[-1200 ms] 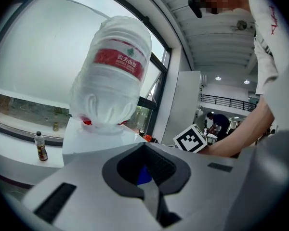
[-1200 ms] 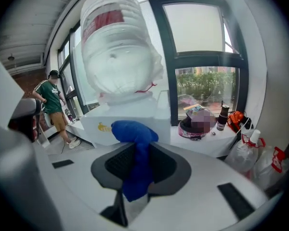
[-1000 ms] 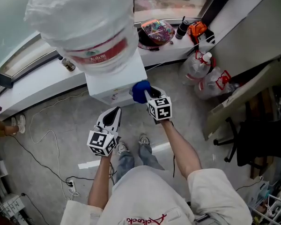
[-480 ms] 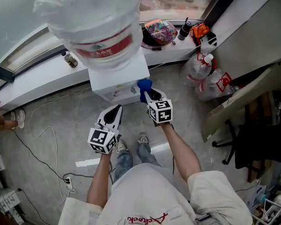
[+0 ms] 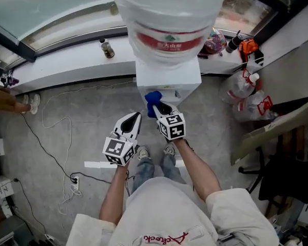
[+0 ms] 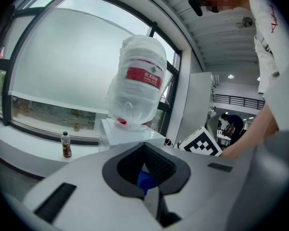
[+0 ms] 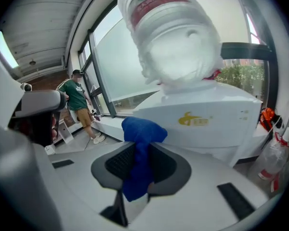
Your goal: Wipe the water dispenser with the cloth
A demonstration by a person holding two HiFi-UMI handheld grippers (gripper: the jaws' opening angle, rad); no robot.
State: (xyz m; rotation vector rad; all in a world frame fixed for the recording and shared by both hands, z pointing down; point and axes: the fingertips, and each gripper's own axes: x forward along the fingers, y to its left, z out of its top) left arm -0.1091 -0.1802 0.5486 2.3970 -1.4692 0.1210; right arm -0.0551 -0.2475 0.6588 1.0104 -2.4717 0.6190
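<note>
The white water dispenser (image 5: pixel 168 85) stands by the window sill with a large wrapped bottle (image 5: pixel 170 20) upside down on top. My right gripper (image 5: pixel 163 110) is shut on a blue cloth (image 5: pixel 153 101), which lies against the dispenser's front near its top edge. In the right gripper view the cloth (image 7: pixel 139 138) hangs between the jaws of the right gripper (image 7: pixel 140 165), close to the dispenser's logo panel (image 7: pixel 197 121). My left gripper (image 5: pixel 133 120) hangs lower left of the dispenser, shut and holding nothing. In its own view the left gripper (image 6: pixel 145 170) points at the dispenser (image 6: pixel 130 131).
A small bottle (image 5: pixel 107 48) stands on the white sill (image 5: pixel 66 63). Plastic bags (image 5: pixel 248 99) and other items (image 5: pixel 246 47) lie at the right. Cables (image 5: pixel 46 137) run over the floor at the left. A person in a green shirt (image 7: pixel 78 100) stands by the windows.
The head view has swung so the dispenser now sits dead ahead. The right gripper, with the cloth, has gone from the dispenser's right front corner to its front face. The left gripper stays low.
</note>
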